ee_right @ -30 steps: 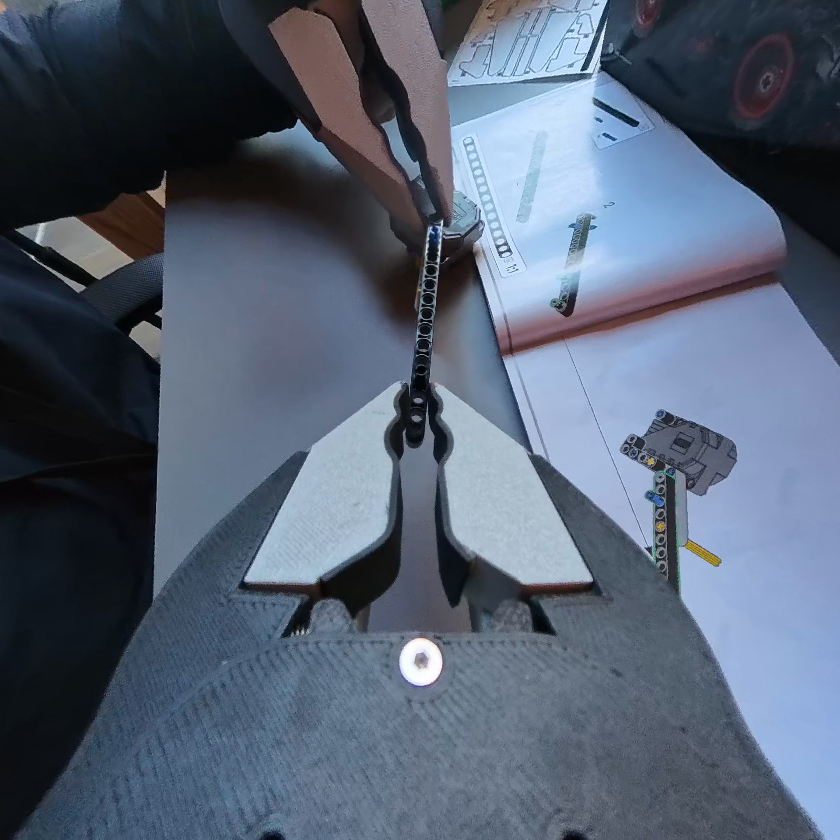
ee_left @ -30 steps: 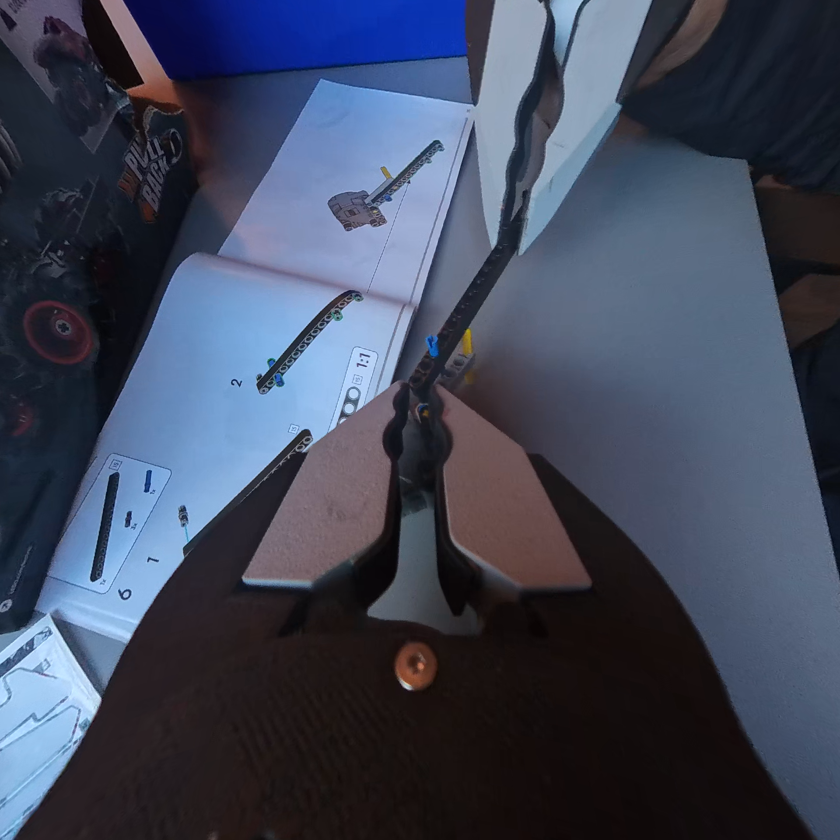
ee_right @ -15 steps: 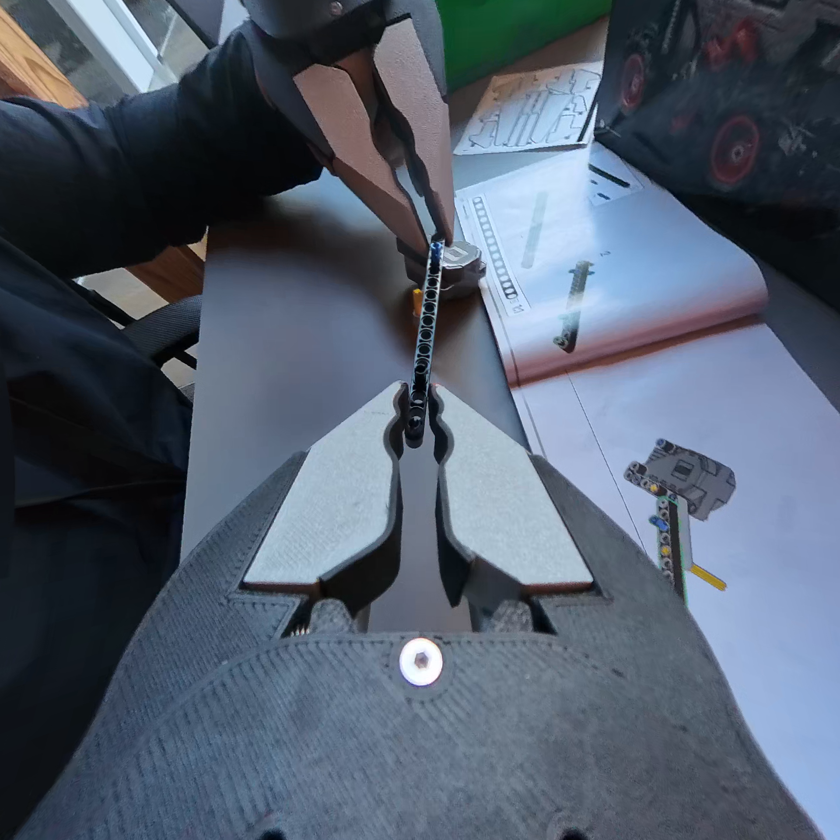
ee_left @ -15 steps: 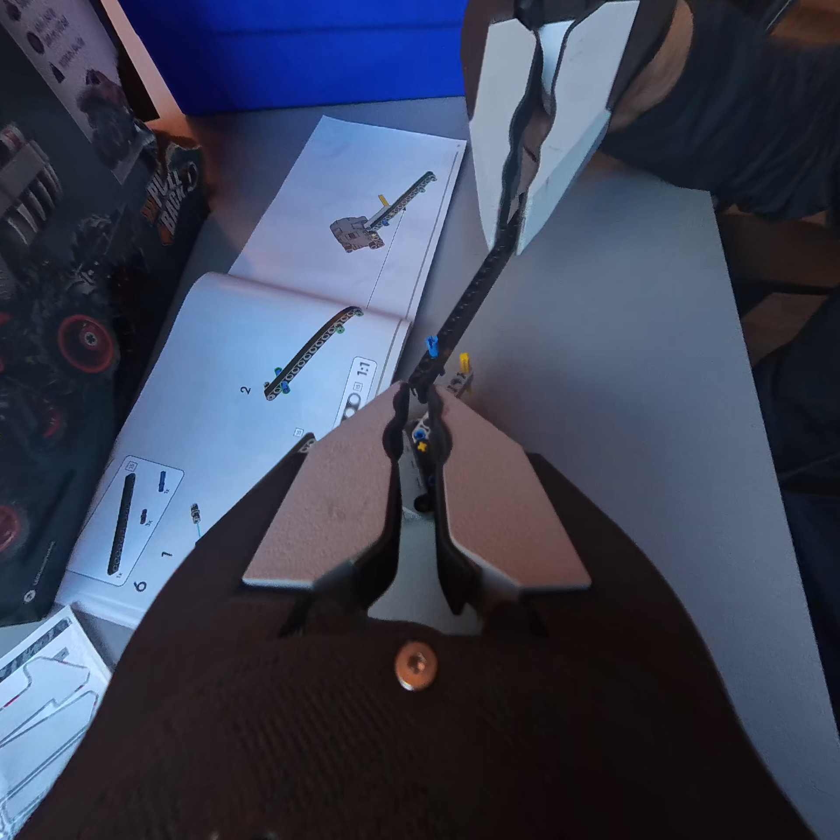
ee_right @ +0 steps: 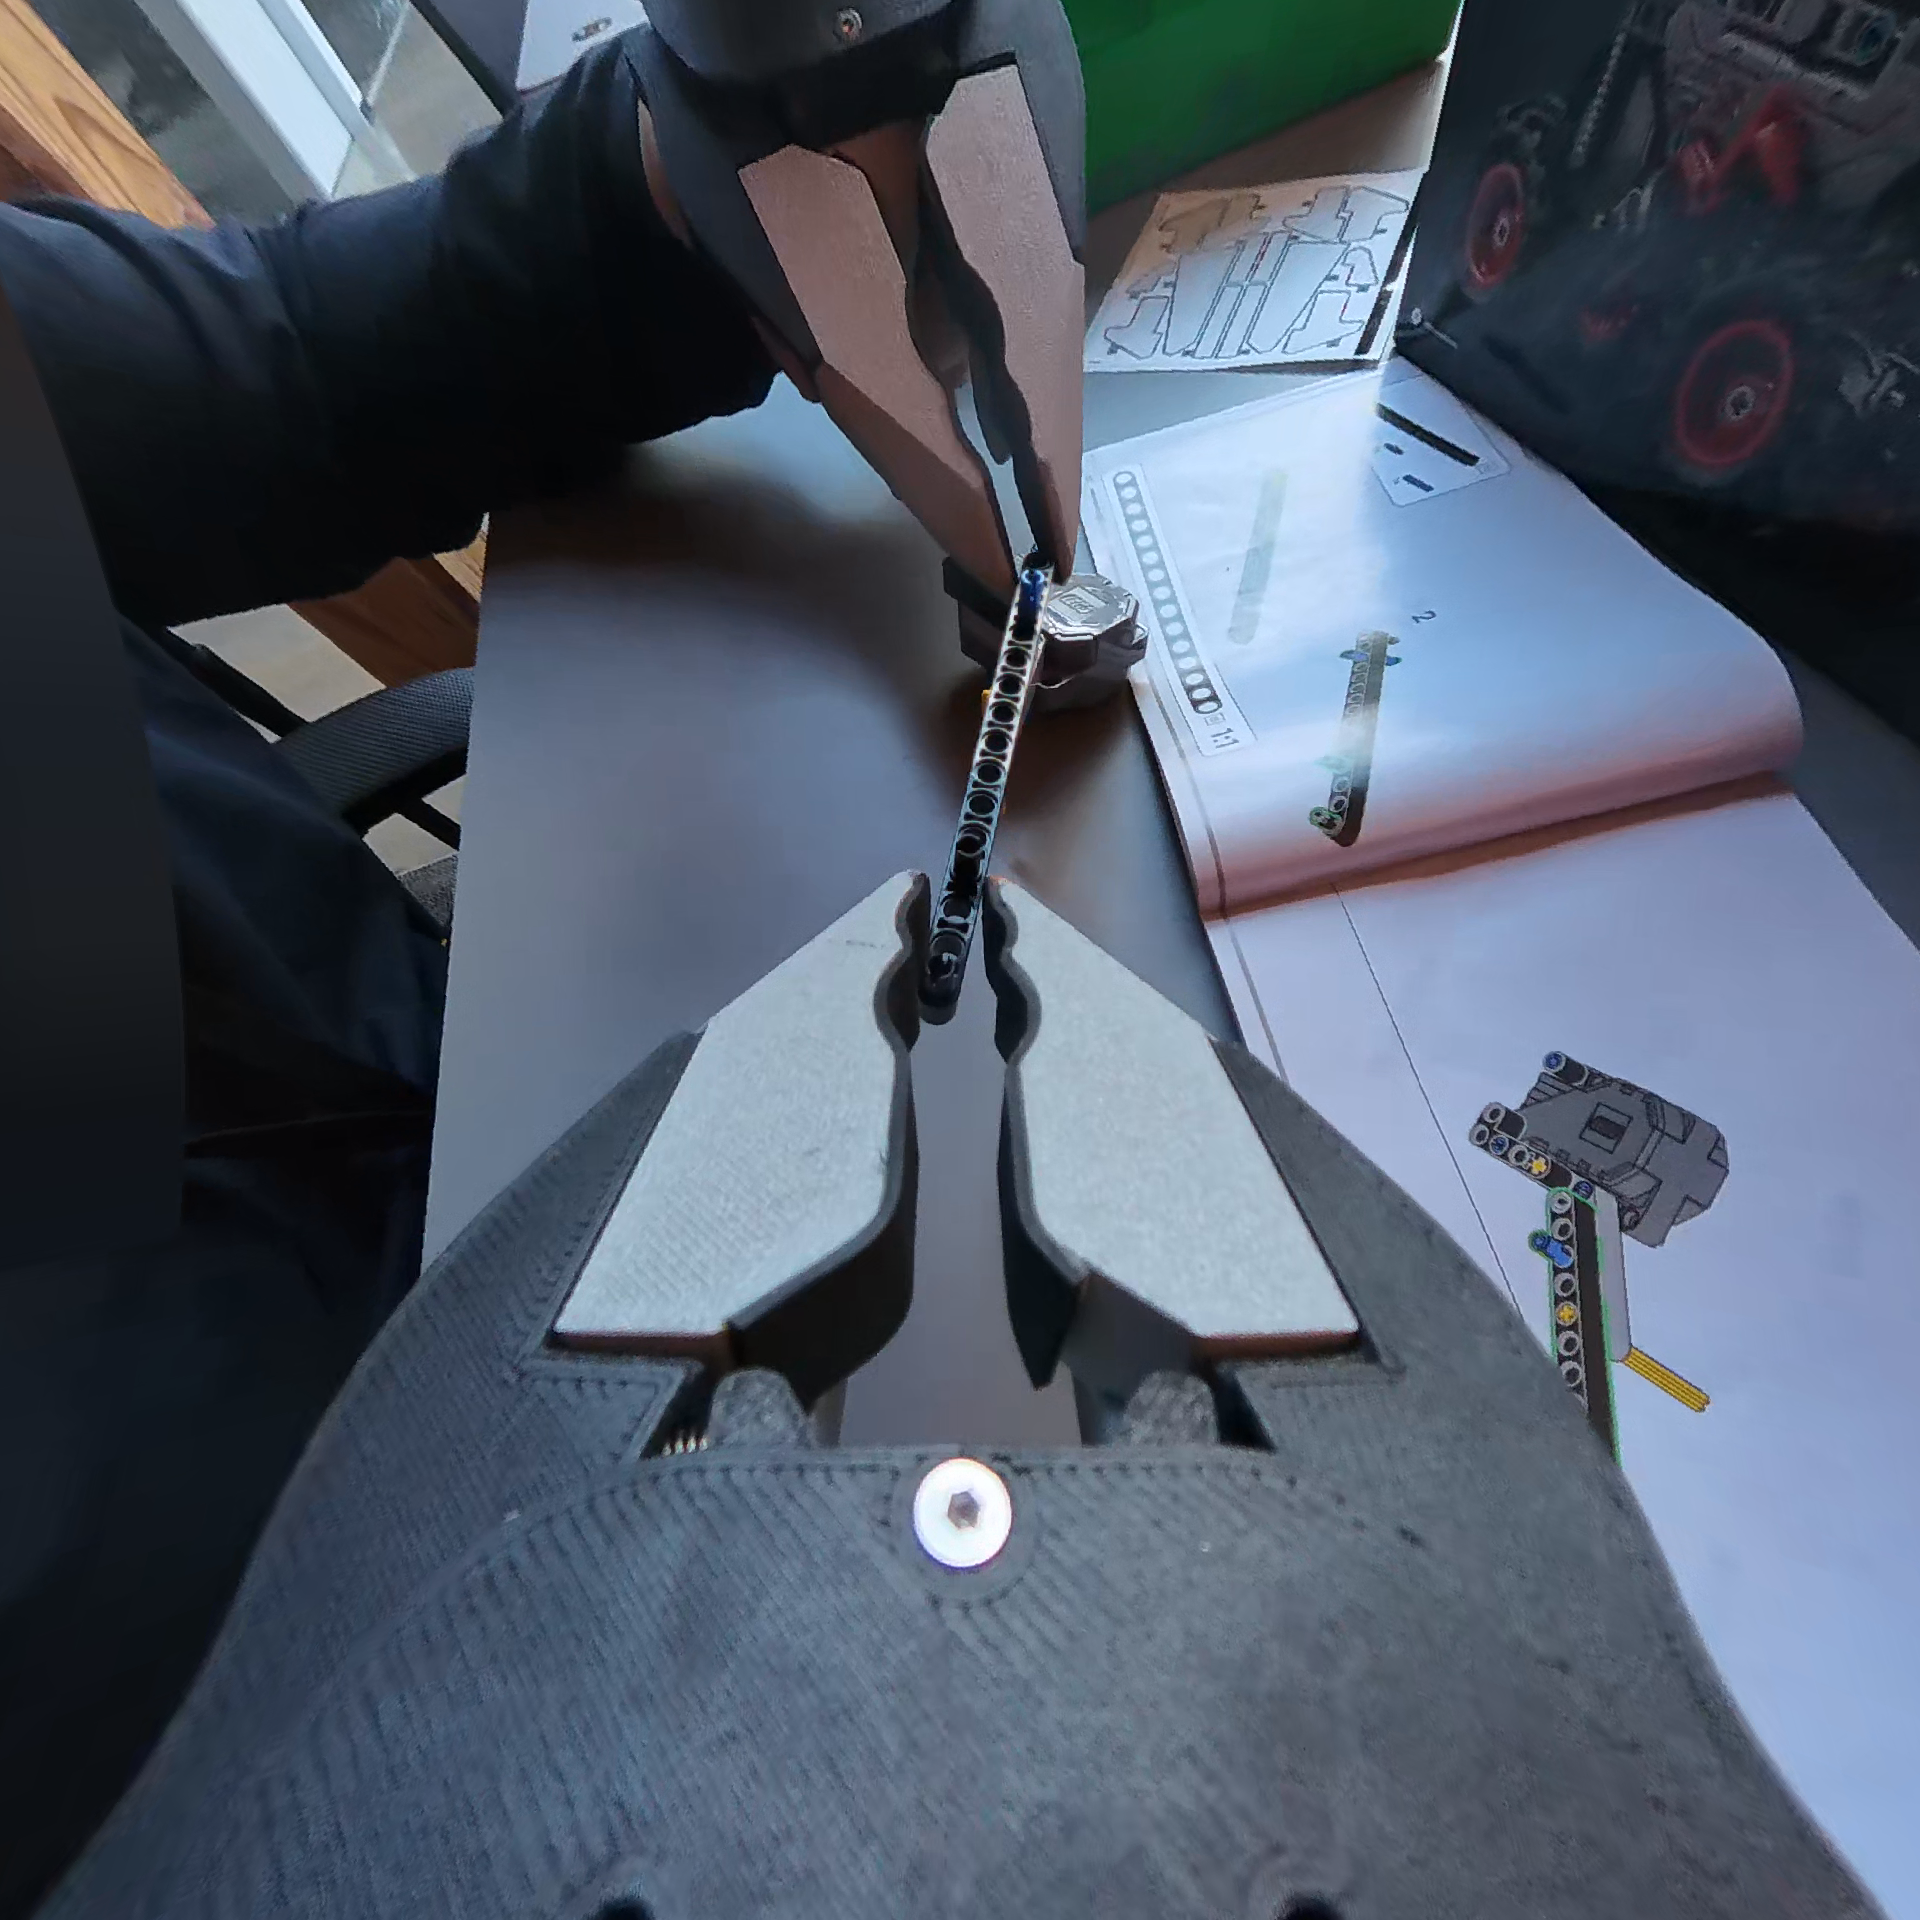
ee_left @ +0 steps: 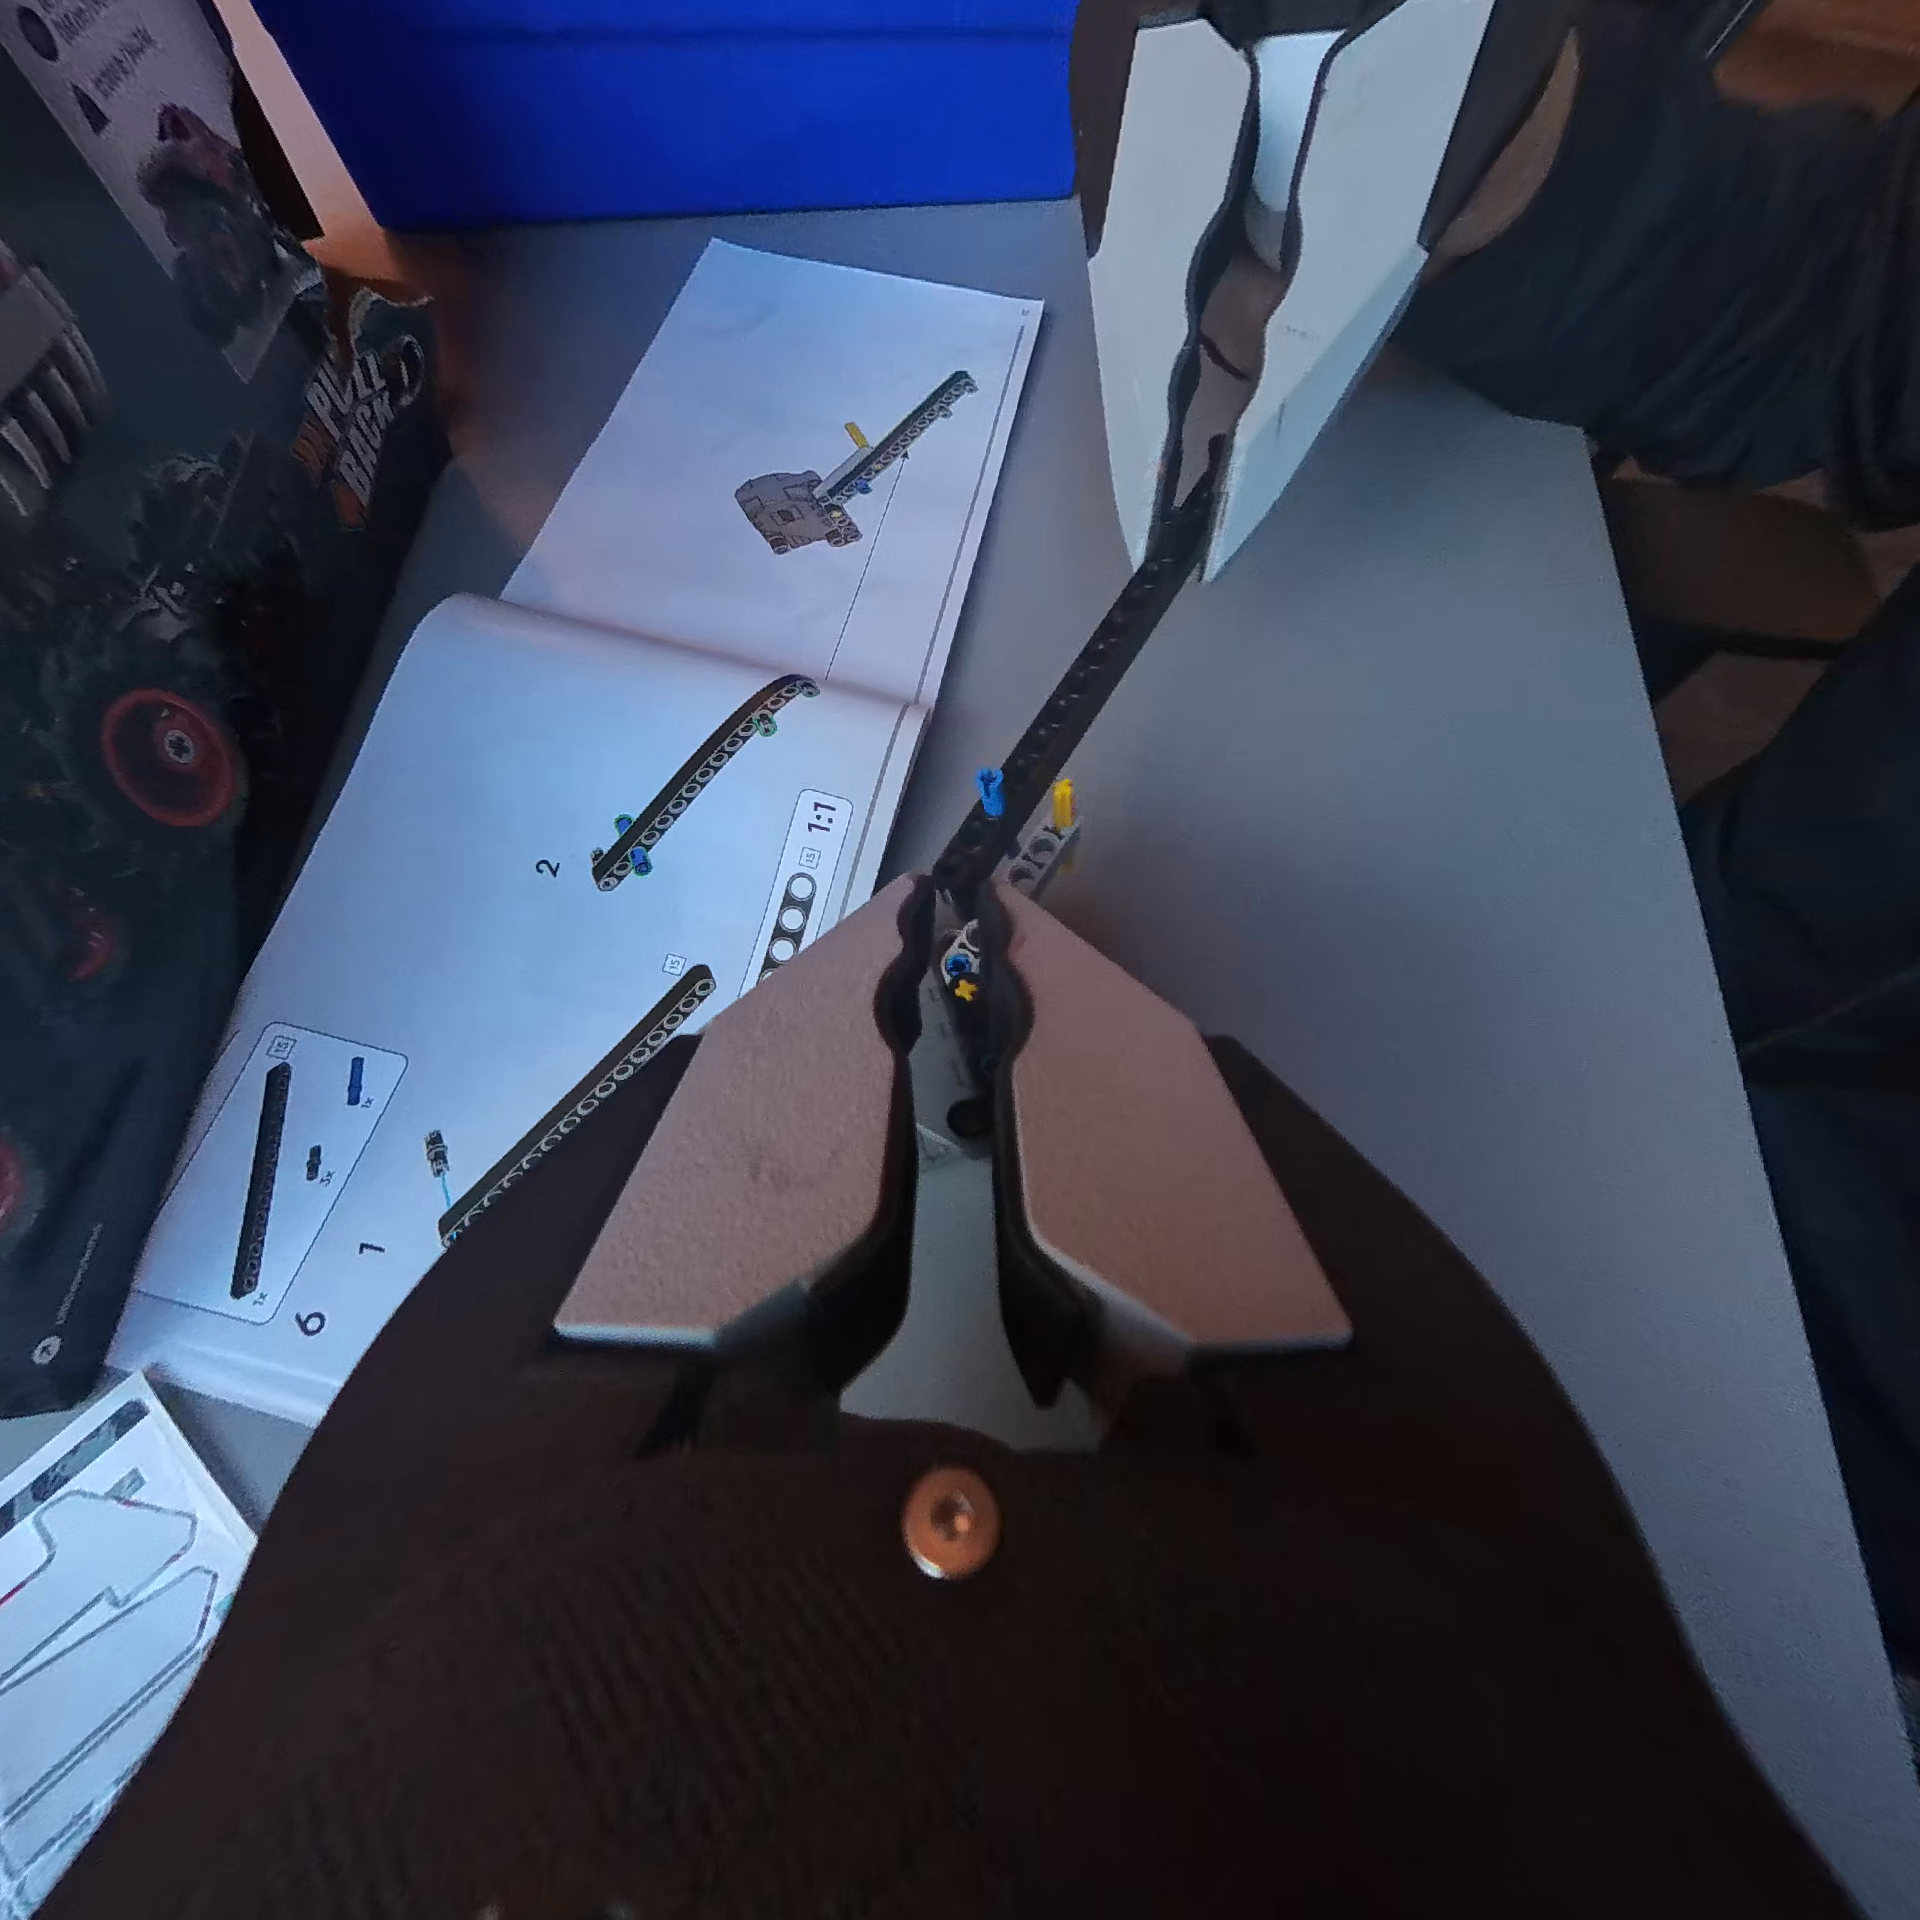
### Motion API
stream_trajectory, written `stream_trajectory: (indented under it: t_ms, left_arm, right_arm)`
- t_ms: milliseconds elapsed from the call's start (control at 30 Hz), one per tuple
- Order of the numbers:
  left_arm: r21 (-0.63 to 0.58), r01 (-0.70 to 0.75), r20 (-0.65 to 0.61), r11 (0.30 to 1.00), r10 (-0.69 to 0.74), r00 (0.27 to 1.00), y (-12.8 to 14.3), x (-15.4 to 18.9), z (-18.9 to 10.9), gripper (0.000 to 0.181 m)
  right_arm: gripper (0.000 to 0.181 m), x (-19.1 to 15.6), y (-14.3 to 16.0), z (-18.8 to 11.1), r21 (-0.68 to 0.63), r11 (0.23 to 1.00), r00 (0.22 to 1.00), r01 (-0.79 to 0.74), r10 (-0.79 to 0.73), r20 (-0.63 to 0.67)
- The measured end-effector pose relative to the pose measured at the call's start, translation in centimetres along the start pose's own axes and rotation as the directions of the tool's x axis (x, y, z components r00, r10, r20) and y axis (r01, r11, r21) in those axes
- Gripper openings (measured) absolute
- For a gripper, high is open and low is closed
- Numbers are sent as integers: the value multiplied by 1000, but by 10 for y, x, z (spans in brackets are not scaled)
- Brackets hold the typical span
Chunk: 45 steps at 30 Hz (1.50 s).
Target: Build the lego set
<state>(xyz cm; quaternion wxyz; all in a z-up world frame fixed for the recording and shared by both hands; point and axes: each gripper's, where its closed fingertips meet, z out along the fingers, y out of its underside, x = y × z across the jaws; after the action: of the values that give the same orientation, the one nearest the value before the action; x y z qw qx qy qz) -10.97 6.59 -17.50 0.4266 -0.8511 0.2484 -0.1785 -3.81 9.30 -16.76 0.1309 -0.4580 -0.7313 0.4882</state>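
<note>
A long black holed beam (ee_left: pixel 1081 675) spans between my two grippers above the grey table (ee_left: pixel 1403 935). My right gripper (ee_right: pixel 951 904) is shut on one end of the beam (ee_right: pixel 987 769); it also shows in the left wrist view (ee_left: pixel 1179 540) at the top. My left gripper (ee_left: pixel 956 904) is shut on a grey motor block (ee_left: pixel 961 977) at the beam's other end, and shows at the top of the right wrist view (ee_right: pixel 1029 561). The block (ee_right: pixel 1091 623) sits on the table. A blue pin (ee_left: pixel 989 792) sticks from the beam, and a yellow axle (ee_left: pixel 1062 800) stands beside it.
An open instruction booklet (ee_left: pixel 623 831) lies beside the work spot, also in the right wrist view (ee_right: pixel 1455 675). The dark set box (ee_left: pixel 156 623) stands beyond it, a sticker sheet (ee_right: pixel 1247 281) nearby, a blue bin (ee_left: pixel 675 104) at the back. The table edge (ee_right: pixel 457 935) is close. My right fingertips sit around 9 cm from my left ones.
Both grippers keep their hold. The right gripper has drawn back and up a little, so the beam now leans. More of the motor block shows between the left fingers.
</note>
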Motion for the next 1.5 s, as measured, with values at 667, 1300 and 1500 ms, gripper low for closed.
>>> stream_trajectory:
  t_ms: [667, 1300, 1500]
  left_arm:
    - [-14, -3, -18, 1000, 3, 1000, 5, 2, 2, 5]
    - [-55, -22, -12, 998, 21, 1000, 15, 2, 11, 5]
    - [-64, -33, -4, 997, 33, 999, 15, 3, 11, 5]
  right_arm:
    - [9, -5, 1, 2, -15, 1000, 1000, 23, -23, 5]
    - [11, -9, 17, 8, -98, 995, 999, 23, -19, 42]
    - [16, -6, 10, 5, -78, 996, 999, 35, -33, 25]
